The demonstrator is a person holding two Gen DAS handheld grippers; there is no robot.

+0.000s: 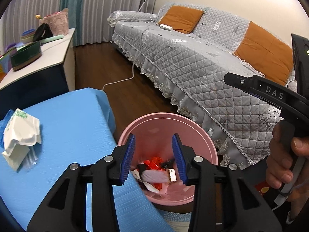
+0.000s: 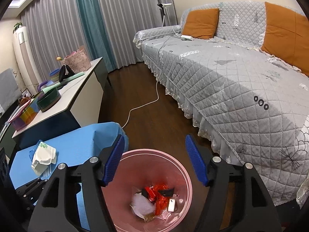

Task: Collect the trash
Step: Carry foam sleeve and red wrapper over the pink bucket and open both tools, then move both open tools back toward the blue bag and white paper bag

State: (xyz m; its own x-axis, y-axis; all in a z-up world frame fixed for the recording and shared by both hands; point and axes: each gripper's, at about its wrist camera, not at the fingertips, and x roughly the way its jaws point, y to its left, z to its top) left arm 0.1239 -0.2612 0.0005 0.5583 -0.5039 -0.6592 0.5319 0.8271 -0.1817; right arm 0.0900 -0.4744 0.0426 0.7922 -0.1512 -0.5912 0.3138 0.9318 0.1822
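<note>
A pink bin stands on the dark floor beside the blue-covered table. Inside lie red wrappers, a white tissue and a small silver packet. My left gripper hovers over the bin, open, nothing between its blue pads. Above the bin too, my right gripper stands open and empty; in the left wrist view its black body shows at the right, held by a hand. A crumpled white paper piece lies on the table.
A grey quilted sofa with orange cushions runs along the right. A white cable trails across the floor. A white sideboard at the left carries a dark green bowl, a pink basket and small items.
</note>
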